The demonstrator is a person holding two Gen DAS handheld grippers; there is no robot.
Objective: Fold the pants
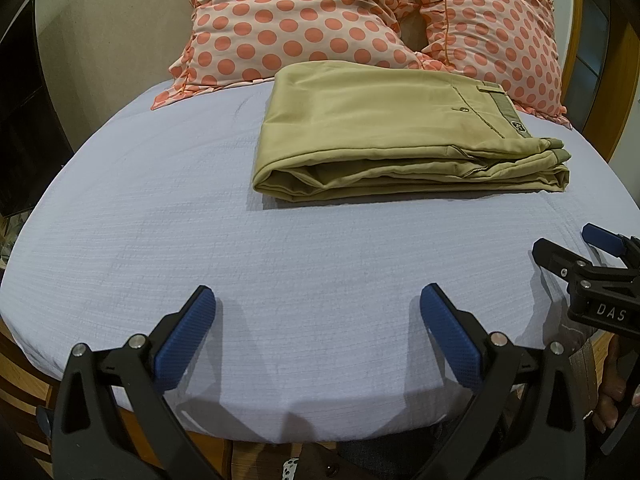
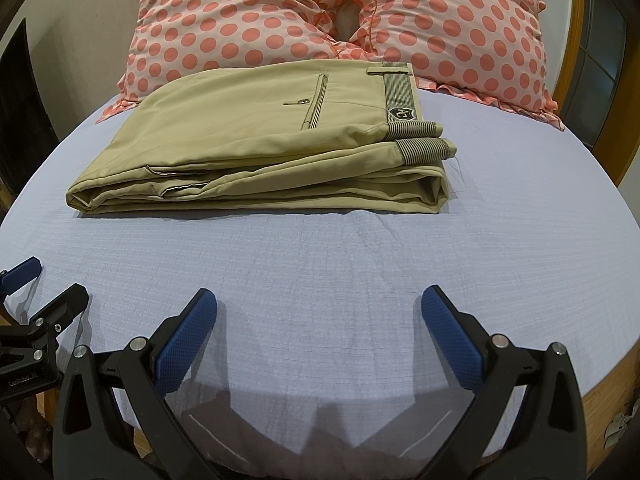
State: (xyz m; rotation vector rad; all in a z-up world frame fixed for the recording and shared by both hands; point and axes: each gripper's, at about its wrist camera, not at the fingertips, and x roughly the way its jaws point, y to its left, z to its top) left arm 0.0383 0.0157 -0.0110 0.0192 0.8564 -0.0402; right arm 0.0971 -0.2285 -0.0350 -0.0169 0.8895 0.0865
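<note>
Khaki pants lie folded in a flat stack on the light blue bed sheet, waistband to the right, near the pillows. They also show in the right wrist view. My left gripper is open and empty, low over the sheet near the bed's front edge, well short of the pants. My right gripper is open and empty, likewise back from the pants. The right gripper also shows at the right edge of the left wrist view. The left gripper shows at the left edge of the right wrist view.
Two pink polka-dot pillows lean at the head of the bed behind the pants. A wooden bed frame runs along the edges. A dark panel stands at the left.
</note>
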